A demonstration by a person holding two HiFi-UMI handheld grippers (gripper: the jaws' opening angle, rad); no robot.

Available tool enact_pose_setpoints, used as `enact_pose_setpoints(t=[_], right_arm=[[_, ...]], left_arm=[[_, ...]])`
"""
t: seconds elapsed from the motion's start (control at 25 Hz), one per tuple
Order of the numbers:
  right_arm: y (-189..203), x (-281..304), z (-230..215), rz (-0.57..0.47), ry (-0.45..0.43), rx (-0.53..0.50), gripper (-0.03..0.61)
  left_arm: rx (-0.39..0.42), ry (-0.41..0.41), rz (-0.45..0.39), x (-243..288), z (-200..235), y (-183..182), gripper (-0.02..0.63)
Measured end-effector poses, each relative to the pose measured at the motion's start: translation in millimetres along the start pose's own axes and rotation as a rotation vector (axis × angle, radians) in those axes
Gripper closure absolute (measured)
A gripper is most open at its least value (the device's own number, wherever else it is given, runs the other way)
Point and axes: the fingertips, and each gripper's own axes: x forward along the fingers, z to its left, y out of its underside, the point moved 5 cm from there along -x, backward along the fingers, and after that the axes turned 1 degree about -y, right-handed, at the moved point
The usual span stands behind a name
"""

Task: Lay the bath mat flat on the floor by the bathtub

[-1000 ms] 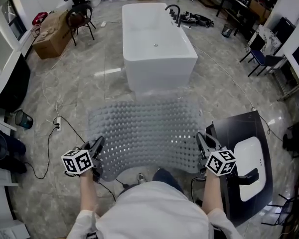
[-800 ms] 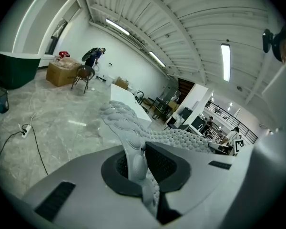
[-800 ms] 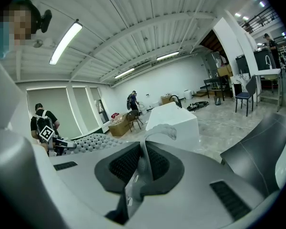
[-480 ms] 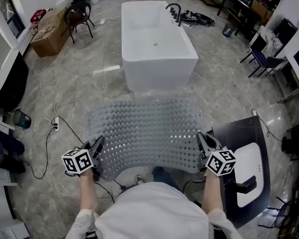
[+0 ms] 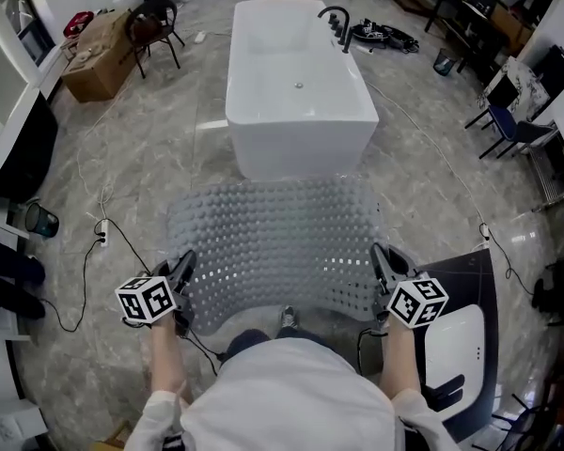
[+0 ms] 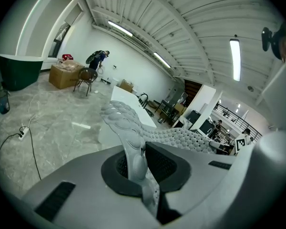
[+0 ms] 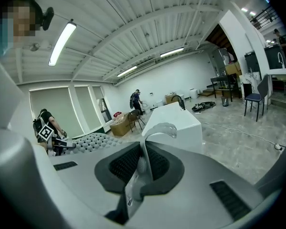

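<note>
A grey studded bath mat [image 5: 273, 242] hangs spread in the air between both grippers, its far edge just short of the near end of the white bathtub [image 5: 301, 83]. My left gripper [image 5: 183, 275] is shut on the mat's near left corner, and the mat [image 6: 133, 132] runs out from between its jaws. My right gripper [image 5: 381, 263] is shut on the near right corner, where the mat's edge [image 7: 155, 130] curls up from the jaws. The bathtub [image 7: 178, 120] stands straight ahead. The person's foot shows under the mat's near edge.
A black stand with a white basin [image 5: 461, 336] stands close at the right. A cable and power strip [image 5: 101, 233] lie on the floor at the left, beside a dark bin [image 5: 42, 222]. A cardboard box [image 5: 94, 50] and a chair [image 5: 155, 26] stand far left, blue chairs [image 5: 508, 120] far right.
Both grippers have carried the mat forward toward the bathtub. The tub's near end is closer to the mat's far edge, and the black stand has slid back at the right.
</note>
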Motion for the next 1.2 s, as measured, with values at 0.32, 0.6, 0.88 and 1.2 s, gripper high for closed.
enact_pose_setpoints(t=[0.32,0.6,0.88,1.2], right_arm=[[-14.2,22.5,-39.9,0.006,-0.003,0.019,0.541],[-21.1,53.9,-59.7,0.017,0.028,0.044,0.541],[-36.5,100.4,-66.5,0.016,0.077,0.06,0.541],[-57.2,156.2,-68.6,0.023,0.154,0.056,0.541]], left_arm=[[-0.001,-0.021,0.007,41.2,-18.1,-15.1,0.571],[0.016,0.002,0.03,81.0,-7.1,-41.8,0.571],[0.002,0.035,0.043,124.8,22.5,-74.9,0.571],[-0.003,0.072,0.058,169.9,62.3,-109.8,0.571]])
